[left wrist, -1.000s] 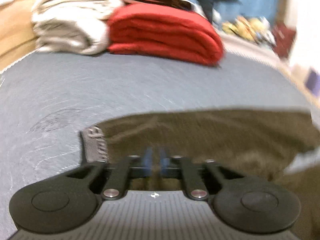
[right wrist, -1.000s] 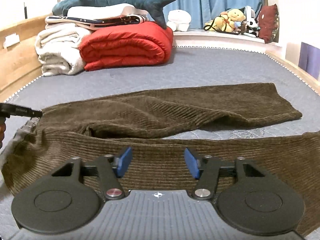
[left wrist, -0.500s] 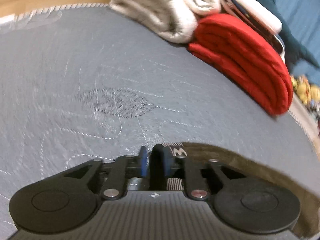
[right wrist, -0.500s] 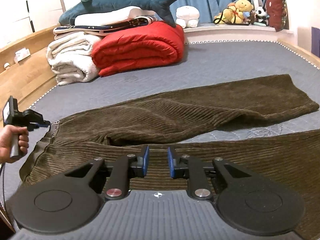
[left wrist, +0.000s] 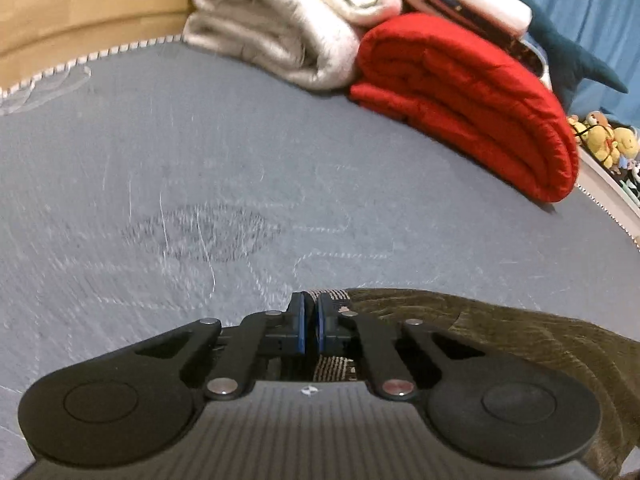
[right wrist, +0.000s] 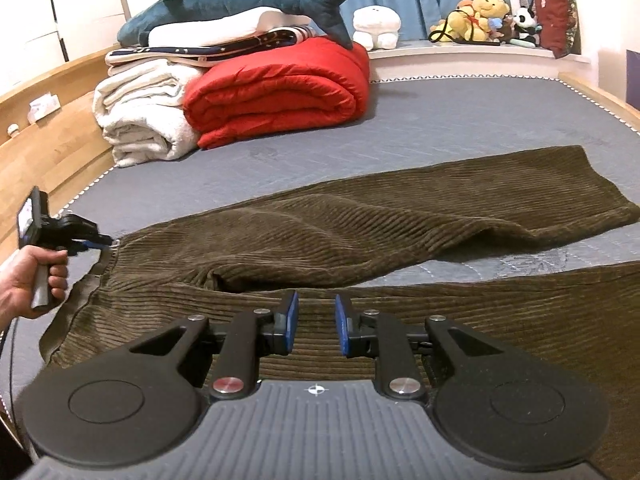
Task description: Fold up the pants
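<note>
Brown corduroy pants (right wrist: 360, 232) lie spread on the grey mattress (right wrist: 460, 120), waist at the left, both legs running right. My left gripper (left wrist: 310, 320) is shut on the striped waistband (left wrist: 332, 296) at the far corner of the waist; it also shows in the right wrist view (right wrist: 94, 240), held by a hand. My right gripper (right wrist: 316, 320) hovers over the near leg with its blue pads a little apart and nothing between them.
A folded red duvet (right wrist: 280, 96), rolled white blanket (right wrist: 140, 120), folded sheets and a plush shark (right wrist: 248, 0) are stacked at the head of the bed. Plush toys (right wrist: 484, 16) sit on the far ledge. A wooden bed frame (right wrist: 48, 140) runs along the left.
My right gripper narrowed from wide open, then widened slightly, and rose a little over the near leg. My left gripper stays shut on the waistband and has shifted its view slightly.
</note>
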{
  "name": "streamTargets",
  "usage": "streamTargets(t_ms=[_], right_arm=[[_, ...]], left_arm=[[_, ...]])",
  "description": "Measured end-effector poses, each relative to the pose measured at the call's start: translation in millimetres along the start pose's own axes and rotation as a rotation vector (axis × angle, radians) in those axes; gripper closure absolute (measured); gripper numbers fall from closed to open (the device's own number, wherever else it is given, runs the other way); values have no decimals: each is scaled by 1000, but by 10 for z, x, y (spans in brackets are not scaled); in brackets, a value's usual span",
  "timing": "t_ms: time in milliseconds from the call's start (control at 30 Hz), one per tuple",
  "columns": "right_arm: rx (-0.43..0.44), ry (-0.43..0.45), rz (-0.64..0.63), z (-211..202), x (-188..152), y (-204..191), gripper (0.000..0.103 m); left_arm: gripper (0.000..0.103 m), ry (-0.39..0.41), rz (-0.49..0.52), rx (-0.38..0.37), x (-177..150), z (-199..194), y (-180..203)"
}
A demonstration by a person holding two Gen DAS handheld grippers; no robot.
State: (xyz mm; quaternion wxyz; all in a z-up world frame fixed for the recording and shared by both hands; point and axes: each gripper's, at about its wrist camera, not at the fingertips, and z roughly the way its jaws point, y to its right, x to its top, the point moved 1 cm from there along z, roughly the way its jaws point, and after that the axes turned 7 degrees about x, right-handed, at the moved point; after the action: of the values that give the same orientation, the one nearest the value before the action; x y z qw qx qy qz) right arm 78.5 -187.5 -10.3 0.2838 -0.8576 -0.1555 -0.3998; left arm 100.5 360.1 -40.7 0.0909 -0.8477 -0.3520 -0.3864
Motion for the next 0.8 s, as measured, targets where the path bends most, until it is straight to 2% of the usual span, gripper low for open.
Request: streamTargets(t_ms=[167,267,333,400,467,567,633,700,800], right_arm=[[-44,7,20,-54,11,57,81],[-65,13,38,-94,4,73,81],[-77,20,45,-114,-8,78,81],[-84,22,50,-120,-29,84,81],[-92,20,64,-116,-57,82,81],[-86,11,116,-111,-79,90,81],[-77,8,122,-115,-99,68,81],[-73,7,104,-123,-108,28,81],[-73,1,86,-137,-130,7,81]], left_arm=[[100,92,38,-51,58,-537,133],[101,108,83,-82,-23,-904,221],[101,78,132,-131,-128,-1080,302],[102,28,224,-159,-308,-1221,395],[103,-57,363,-167,-598,-1294,500],[103,-157,558,-125,-1086,-1284,549],[103,-159,629,-90,-1253,-1284,533],[103,-158,623,-89,-1236,-1297,499],[101,-140,523,-159,-1103,-1371,383]])
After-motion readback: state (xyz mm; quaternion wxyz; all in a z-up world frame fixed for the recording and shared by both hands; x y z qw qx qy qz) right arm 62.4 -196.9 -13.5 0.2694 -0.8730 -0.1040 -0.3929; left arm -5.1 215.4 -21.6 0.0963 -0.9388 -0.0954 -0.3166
